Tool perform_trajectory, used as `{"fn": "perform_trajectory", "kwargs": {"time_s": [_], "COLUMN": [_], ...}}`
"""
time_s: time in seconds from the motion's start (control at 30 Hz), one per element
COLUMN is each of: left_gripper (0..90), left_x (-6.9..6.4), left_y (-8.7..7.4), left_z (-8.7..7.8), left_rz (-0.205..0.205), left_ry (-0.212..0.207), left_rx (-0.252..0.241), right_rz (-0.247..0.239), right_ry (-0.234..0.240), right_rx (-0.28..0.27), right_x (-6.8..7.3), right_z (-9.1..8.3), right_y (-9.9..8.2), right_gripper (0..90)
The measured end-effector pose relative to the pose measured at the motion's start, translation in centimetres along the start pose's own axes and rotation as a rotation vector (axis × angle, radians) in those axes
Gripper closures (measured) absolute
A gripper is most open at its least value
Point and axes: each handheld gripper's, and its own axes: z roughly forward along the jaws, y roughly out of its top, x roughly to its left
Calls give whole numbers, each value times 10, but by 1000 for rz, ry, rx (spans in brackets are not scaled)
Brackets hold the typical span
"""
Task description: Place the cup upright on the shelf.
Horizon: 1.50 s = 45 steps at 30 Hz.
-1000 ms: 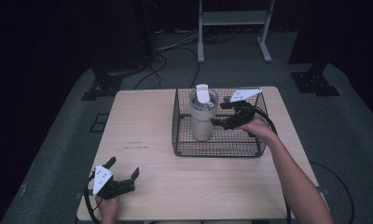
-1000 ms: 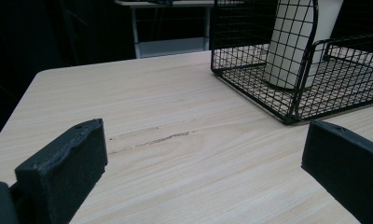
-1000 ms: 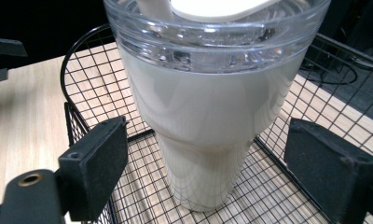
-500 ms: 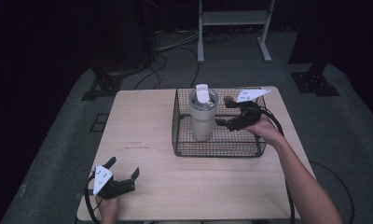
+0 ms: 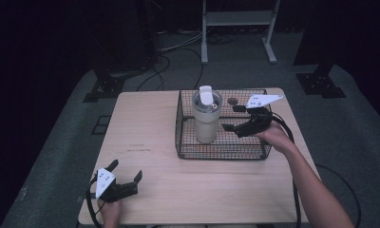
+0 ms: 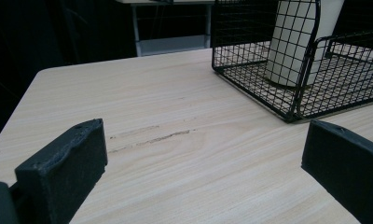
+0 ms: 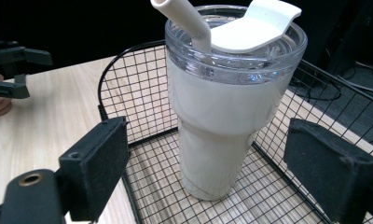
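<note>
- Right gripper [image 5: 232,118] reaches level over the wire basket [image 5: 221,152], jaws spread, tumbler [image 5: 206,118] just ahead, untouched.
- Left gripper [image 5: 126,175] rests low, jaws apart, empty.

We see a darkened lab or studio: black drapes [image 5: 45,57], floor cables [image 5: 166,59], stand bases [image 5: 321,83], one wooden counter [image 5: 145,128].

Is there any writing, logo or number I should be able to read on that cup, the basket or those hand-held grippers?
None can be read.
The tumbler has a plain cream body and a clear lid with no print.
The wire basket carries no tag.
The grey plate on the right hand-held gripper bears small dark dots, not letters; the same goes for the left hand-held gripper.
</note>
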Motion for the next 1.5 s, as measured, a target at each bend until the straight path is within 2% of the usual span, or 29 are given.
{"fn": "perform_trajectory", "kwargs": {"time_s": [0.3,0.53,0.57,1.0,1.13,1.5], "left_gripper": [0,0,0,0,0,0], "left_x": [0,-1,-1,-1,-1,-1], "left_y": [0,0,0,0,0,0], "left_z": [0,0,0,1,1,1], "left_rz": [1,7,7,3,2,12], "left_ry": [1,3,6,8,7,9], "left_rx": [2,3,3,-1,1,6], "right_rz": [6,13,27,15,-4,7], "right_ry": [17,22,31,50,49,61], "right_rx": [1,4,-7,19,32,16], "right_x": [6,11,13,27,31,43], "right_z": [-5,-12,-15,-28,-30,-40], "right_y": [0,-11,-13,-27,-32,-45], "right_gripper": [131,131,131,131,131,131]}}
